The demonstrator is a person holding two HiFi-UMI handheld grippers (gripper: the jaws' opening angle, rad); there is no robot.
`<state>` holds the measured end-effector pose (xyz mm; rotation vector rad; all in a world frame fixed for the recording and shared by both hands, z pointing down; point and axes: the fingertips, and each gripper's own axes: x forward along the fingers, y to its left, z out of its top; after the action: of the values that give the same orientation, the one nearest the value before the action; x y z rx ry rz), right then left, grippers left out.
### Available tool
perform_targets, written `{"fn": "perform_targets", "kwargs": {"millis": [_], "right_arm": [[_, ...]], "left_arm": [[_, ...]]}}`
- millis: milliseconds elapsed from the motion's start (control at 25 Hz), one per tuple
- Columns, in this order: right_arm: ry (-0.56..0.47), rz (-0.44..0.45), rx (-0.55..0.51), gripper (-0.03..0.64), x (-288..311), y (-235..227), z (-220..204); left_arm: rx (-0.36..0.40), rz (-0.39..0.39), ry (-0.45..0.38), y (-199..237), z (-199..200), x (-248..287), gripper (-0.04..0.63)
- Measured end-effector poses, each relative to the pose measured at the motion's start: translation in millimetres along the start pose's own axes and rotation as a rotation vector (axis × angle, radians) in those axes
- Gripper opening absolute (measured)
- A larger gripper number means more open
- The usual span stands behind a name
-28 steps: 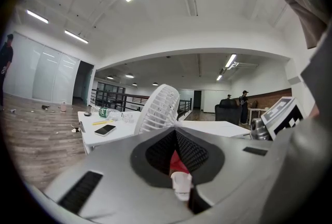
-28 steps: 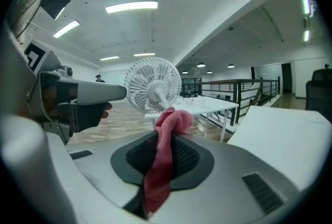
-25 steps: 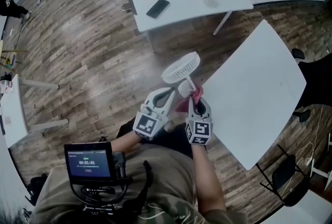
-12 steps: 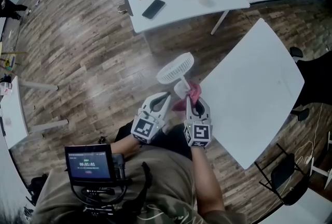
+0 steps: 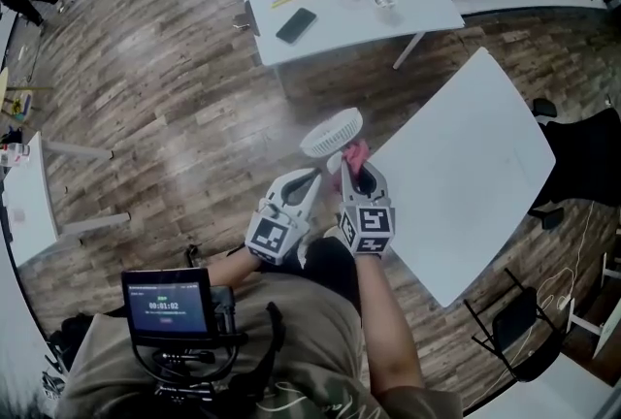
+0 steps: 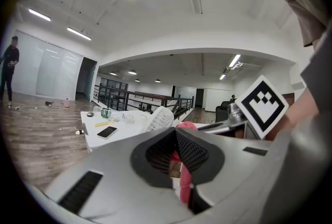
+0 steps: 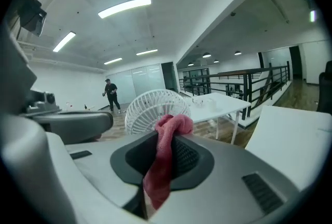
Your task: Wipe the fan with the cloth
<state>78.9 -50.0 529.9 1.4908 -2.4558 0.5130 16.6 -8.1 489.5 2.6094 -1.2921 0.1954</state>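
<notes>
Jaws of the right gripper (image 7: 168, 132) stand a little apart and clamp a pink cloth (image 7: 161, 166). The fabric bunches in a knob over the tips and hangs down in a strip between the dark ribbed pads.

Both grippers sit side by side in front of the person's chest. They point away from the body and slightly downward, tips drawn in toward one another, marker cubes turned up to the head camera. A bare right forearm (image 5: 388, 330) runs up from the lower edge of the head view to the right gripper. The left wrist (image 5: 228, 264) shows only just behind its tool.

The left gripper (image 6: 175, 130) has its jaws fully together, tip on tip, with nothing visible pinched between them. Through the hollow beneath the tips the pink cloth shows beyond.

A small white fan with a round slatted cage (image 7: 148, 109) is in the air just beyond both sets of tips. It is tilted, above the wooden plank floor (image 5: 175, 97) and just beside the edge of the near white table (image 5: 466, 165). Its stem drops out of sight behind the jaws, so which gripper bears it cannot be made out. Nor can I tell whether the cloth's knob touches the cage or only sits in front of it. A farther white table (image 5: 359, 10) carries a black phone (image 5: 296, 24).
</notes>
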Motion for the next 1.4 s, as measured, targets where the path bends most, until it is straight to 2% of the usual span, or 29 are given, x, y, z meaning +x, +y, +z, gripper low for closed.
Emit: {"fn": "perform_targets", "kwargs": {"millis": [160, 560, 680, 880, 1200, 1400], "right_arm": [[0.07, -0.001, -0.007, 0.084, 9, -2, -20], [0.045, -0.02, -0.01, 0.084, 5, -7, -33], [0.025, -0.025, 0.014, 0.083, 3, -10, -38], [-0.028, -0.02, -0.029, 0.081, 1, -11, -36], [-0.118, -0.028, -0.071, 0.084, -4, -17, -51], [-0.103, -0.041, -0.039, 0.087, -5, -25, -84]], "left_arm": [[-0.014, 0.014, 0.008, 5, -2, -8, 0.021], [-0.015, 0.037, 0.021, 16, -13, -20, 0.021], [-0.01, 0.03, 0.016, 16, -15, -17, 0.021], [0.014, 0.018, 0.01, 16, -29, -7, 0.021], [0.004, 0.014, 0.018, 18, -57, 12, 0.021], [0.004, 0.003, 0.012, 16, -73, 23, 0.021]]}}
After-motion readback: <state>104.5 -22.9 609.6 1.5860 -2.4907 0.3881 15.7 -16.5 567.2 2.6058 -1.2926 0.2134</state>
